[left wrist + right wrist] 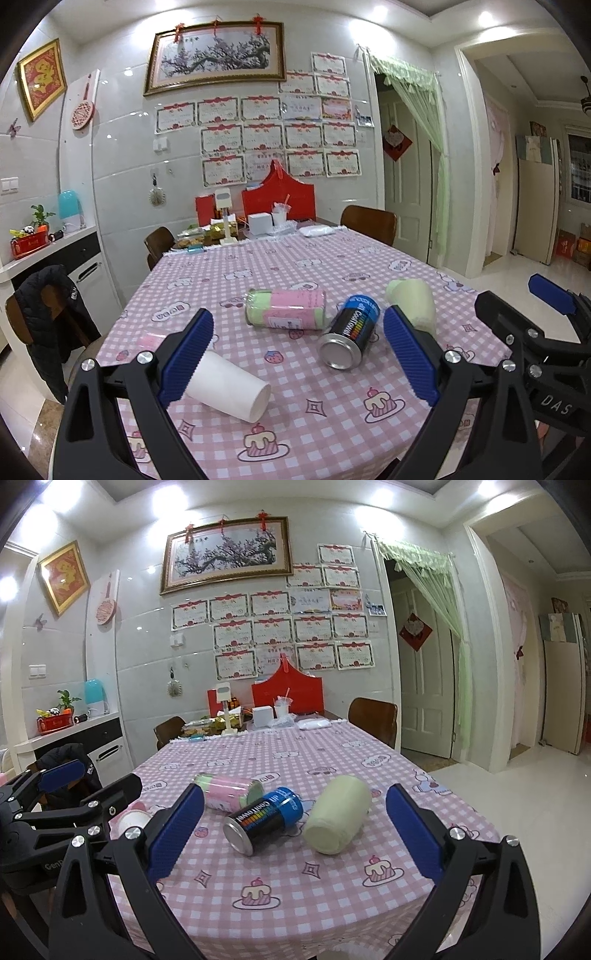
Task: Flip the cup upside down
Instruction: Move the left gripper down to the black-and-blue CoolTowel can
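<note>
A white paper cup (231, 387) lies on its side on the pink checked tablecloth (325, 424), just right of my left gripper's left finger. A pale green cup (413, 299) (338, 819) also lies on its side at the right, its base toward the right wrist view. My left gripper (299, 358) is open and empty above the near table edge. My right gripper (295, 838) is open and empty, with the green cup between and beyond its fingers. The white cup (133, 821) shows partly behind the left gripper (74, 786) in the right wrist view.
A black and blue can (351, 338) (264, 819) and a pink and green canister (286, 308) (227, 792) lie on their sides mid-table. Boxes, a red bag (280, 201) and clutter stand at the far end. Chairs (369, 223) flank the table.
</note>
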{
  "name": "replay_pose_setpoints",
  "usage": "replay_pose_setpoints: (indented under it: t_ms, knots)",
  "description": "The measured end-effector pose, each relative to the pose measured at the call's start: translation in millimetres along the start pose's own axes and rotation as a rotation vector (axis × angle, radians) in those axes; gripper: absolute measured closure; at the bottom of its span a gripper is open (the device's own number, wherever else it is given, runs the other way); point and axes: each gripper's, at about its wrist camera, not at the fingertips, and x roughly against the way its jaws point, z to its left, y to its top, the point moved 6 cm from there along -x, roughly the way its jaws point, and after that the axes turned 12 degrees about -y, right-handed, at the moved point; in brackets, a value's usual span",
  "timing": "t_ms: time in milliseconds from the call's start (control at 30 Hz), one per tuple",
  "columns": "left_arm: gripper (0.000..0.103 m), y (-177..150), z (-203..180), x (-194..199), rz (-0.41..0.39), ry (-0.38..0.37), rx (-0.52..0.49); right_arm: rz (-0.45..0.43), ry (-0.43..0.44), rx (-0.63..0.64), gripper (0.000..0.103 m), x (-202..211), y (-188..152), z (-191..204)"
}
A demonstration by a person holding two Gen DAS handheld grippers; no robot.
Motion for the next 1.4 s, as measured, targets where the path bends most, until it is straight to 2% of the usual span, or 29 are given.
replay_pose_setpoints:
  t_ms: [200, 367, 567, 800, 1000, 1267, 1333, 1367, 1400]
  knots:
    - [0.011, -11.5, -10.3, -31.2, 0.067, -0.051, 0.011, 0.046, -0.034, -0.014, 0.008, -17.5, -11.4, -19.2]
    - [0.011, -31.8, -23.7, -74.3, 0.173, -0.122, 0.029, 0.101, -0.084, -0.041, 0.008, -39.1, -25.4, -41.6]
    - [0.011, -50.3, -32.8, -122.1, 0.279, -0.125, 0.009, 0.180, -0.125, -0.076, 0.008, -63.2, -45.3, -64.8]
    - [0.011, -56.8, -25.3, -161.7, 0.352, -0.116, 0.005, 0.245, -0.112, -0.073, 0.008, -87.7, -62.1, -58.5]
    - [0.011, -62.9, -20.1, -190.7, 0.406, -0.135, -0.006, 0.275, -0.103, -0.076, 0.008, -107.1, -68.3, -54.7]
    - [0.012, -66.1, -14.0, -217.5, 0.460, -0.162, 0.032, 0.297, -0.103, -0.079, 0.008, -116.8, -70.4, -50.2]
    - [0.019, -67.6, -13.6, -221.5, 0.477, -0.177, 0.046, 0.298, -0.105, -0.075, 0.008, -116.9, -69.9, -49.4]
    - [0.027, -68.8, -12.3, -222.8, 0.487, -0.180, 0.054, 0.297, -0.105, -0.075, 0.008, -117.3, -69.1, -49.4]
    - [0.028, -69.6, -11.1, -223.3, 0.491, -0.183, 0.065, 0.297, -0.105, -0.075, 0.008, -117.1, -68.5, -49.3]
